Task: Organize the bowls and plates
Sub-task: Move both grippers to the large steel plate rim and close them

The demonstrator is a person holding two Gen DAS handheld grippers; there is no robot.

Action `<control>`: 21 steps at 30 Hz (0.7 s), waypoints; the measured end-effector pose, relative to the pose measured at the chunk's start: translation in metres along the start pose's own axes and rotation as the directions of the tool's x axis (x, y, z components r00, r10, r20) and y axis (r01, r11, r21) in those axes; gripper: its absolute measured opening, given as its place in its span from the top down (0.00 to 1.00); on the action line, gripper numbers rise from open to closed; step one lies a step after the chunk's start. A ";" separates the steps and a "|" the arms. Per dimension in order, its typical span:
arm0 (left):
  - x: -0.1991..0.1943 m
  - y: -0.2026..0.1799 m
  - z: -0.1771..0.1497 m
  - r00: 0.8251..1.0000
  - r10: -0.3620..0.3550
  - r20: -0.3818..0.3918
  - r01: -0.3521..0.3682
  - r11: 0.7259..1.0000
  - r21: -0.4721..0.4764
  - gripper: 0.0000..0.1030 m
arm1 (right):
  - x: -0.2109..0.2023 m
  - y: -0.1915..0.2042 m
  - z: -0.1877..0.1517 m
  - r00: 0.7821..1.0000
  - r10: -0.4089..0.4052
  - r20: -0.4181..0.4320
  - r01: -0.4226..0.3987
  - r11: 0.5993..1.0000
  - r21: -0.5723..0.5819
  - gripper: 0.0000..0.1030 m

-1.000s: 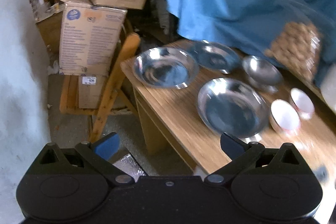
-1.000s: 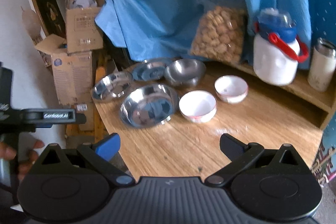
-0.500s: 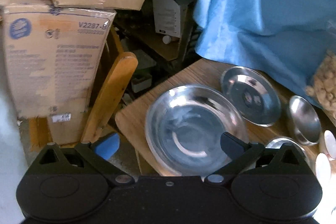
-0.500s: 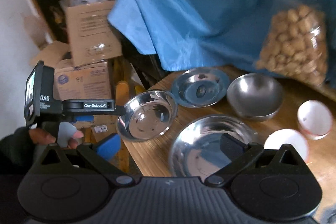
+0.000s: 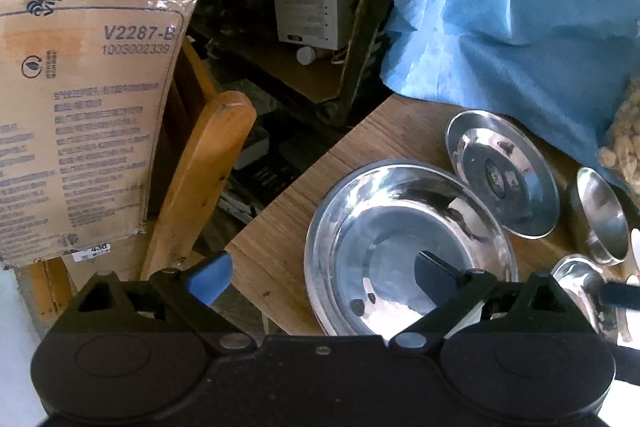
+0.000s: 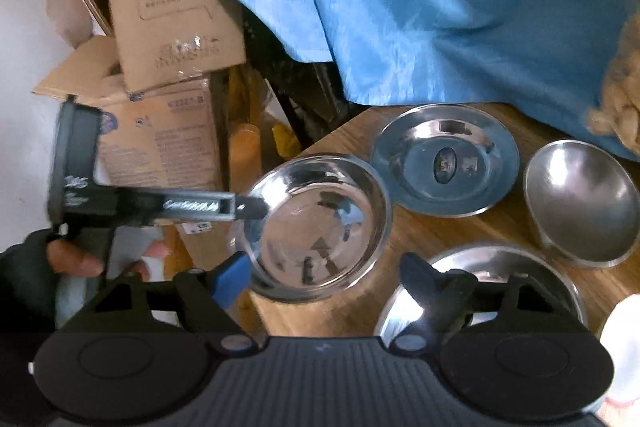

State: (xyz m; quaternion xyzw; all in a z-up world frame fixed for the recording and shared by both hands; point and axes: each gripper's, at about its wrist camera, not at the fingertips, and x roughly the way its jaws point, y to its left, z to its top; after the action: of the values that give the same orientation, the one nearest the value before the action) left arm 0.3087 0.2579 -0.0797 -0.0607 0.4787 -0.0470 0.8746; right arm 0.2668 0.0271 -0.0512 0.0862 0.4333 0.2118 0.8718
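Steel dish (image 5: 408, 255) upright, mouth up, round; left gripper (image 5: 320, 273) spread wide, straddling rim; right gripper (image 6: 324, 273) narrowing, empty.

A: What's under the left gripper (image 5: 322, 269)?
B: Open jaws straddle the near rim of a steel bowl (image 5: 408, 255) at the table (image 5: 280, 227) corner
A: Beside it?
B: A plate (image 5: 502, 179), touching

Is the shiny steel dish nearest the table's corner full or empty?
Empty: the steel dish shows only its bare, mirror-like bottom in both wrist views.
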 end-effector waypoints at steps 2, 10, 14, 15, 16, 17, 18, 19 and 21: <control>0.002 0.001 0.001 1.000 -0.004 -0.012 0.004 1.000 -0.004 0.07 | 0.012 -0.002 0.006 0.999 -0.030 -0.018 0.030 1.000 0.005 0.19; 0.009 0.001 0.004 0.998 -0.044 -0.033 0.043 0.999 -0.030 0.28 | 0.040 -0.014 0.012 0.997 -0.068 -0.047 0.071 0.995 0.073 0.50; 0.012 -0.004 0.004 0.998 -0.033 -0.047 0.034 0.999 0.017 0.43 | 0.052 -0.017 0.014 0.993 -0.103 -0.061 0.109 0.990 0.095 0.50; 0.012 -0.004 0.004 0.999 -0.029 -0.046 0.030 0.999 0.021 0.44 | 0.054 -0.018 0.014 0.993 -0.103 -0.065 0.109 0.989 0.099 0.50; 0.012 -0.004 0.004 0.999 -0.028 -0.047 0.029 0.999 0.019 0.47 | 0.056 -0.019 0.014 0.993 -0.101 -0.068 0.107 0.989 0.104 0.50; 0.013 -0.005 0.005 0.998 -0.029 -0.050 0.029 0.999 0.015 0.50 | 0.057 -0.019 0.014 0.992 -0.101 -0.072 0.108 0.989 0.101 0.51; 0.014 -0.005 0.005 0.998 -0.030 -0.053 0.031 0.999 0.014 0.53 | 0.059 -0.019 0.015 0.992 -0.103 -0.076 0.110 0.990 0.092 0.55; 0.016 -0.005 0.005 0.998 -0.031 -0.058 0.032 0.999 0.016 0.57 | 0.062 -0.019 0.016 0.991 -0.108 -0.082 0.115 0.990 0.083 0.58; 0.019 -0.007 0.005 0.997 -0.029 -0.068 0.030 0.999 0.024 0.60 | 0.066 -0.021 0.018 0.990 -0.103 -0.094 0.111 0.990 0.085 0.65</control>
State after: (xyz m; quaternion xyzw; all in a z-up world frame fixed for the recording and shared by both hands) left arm 0.3236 0.2485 -0.0918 -0.0551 0.5063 -0.0679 0.8579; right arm 0.3229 0.0381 -0.0948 0.0926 0.4851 0.1487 0.8567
